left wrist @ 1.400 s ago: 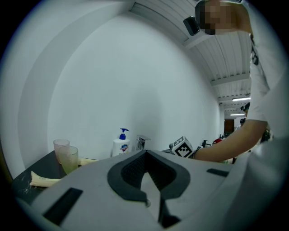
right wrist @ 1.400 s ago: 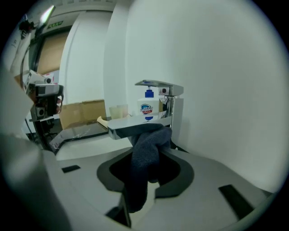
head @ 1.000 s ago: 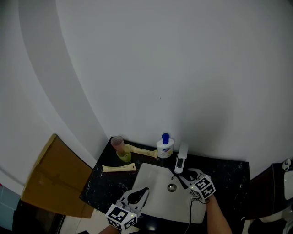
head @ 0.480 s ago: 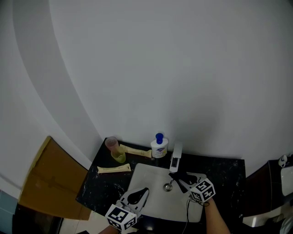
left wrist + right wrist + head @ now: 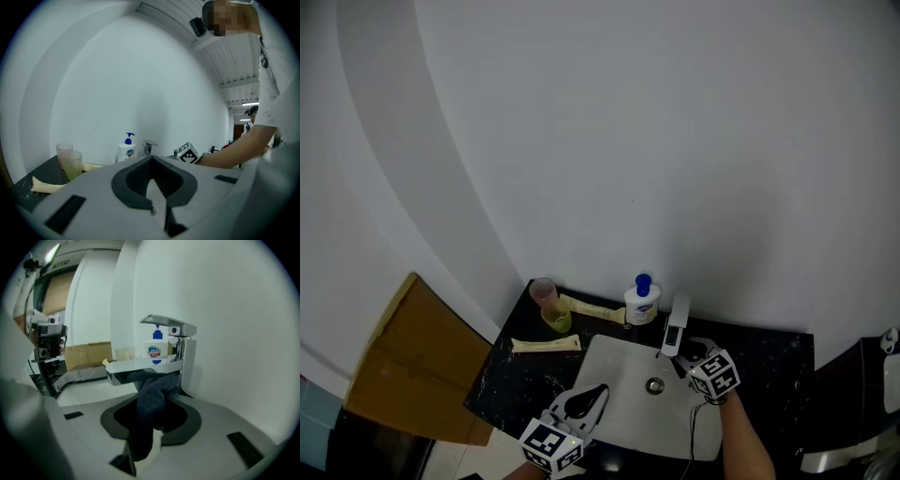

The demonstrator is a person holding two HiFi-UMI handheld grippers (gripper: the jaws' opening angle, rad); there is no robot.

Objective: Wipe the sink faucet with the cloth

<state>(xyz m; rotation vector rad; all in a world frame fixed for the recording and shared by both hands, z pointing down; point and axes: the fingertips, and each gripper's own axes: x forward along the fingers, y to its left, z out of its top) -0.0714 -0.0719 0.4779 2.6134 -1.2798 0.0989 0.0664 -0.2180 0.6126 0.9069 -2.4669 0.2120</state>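
Observation:
The chrome faucet (image 5: 676,328) stands at the back rim of the white sink (image 5: 619,375). My right gripper (image 5: 686,355) is beside its base, shut on a dark grey-blue cloth (image 5: 151,401). In the right gripper view the cloth bunches up against the underside of the flat faucet spout (image 5: 143,365), and the lever (image 5: 168,323) sits above it. My left gripper (image 5: 592,394) hovers over the sink's front left edge. Its jaws meet at the tips (image 5: 151,160) with nothing between them.
A white soap bottle with a blue pump (image 5: 641,300) stands left of the faucet. Two plastic cups (image 5: 549,306) and two pale strips (image 5: 546,345) lie on the black counter (image 5: 769,366). A cardboard box (image 5: 408,361) sits left of the counter. The wall rises just behind.
My right gripper, with the cloth, has moved from over the drain back up to the faucet. The left gripper has stayed about where it was.

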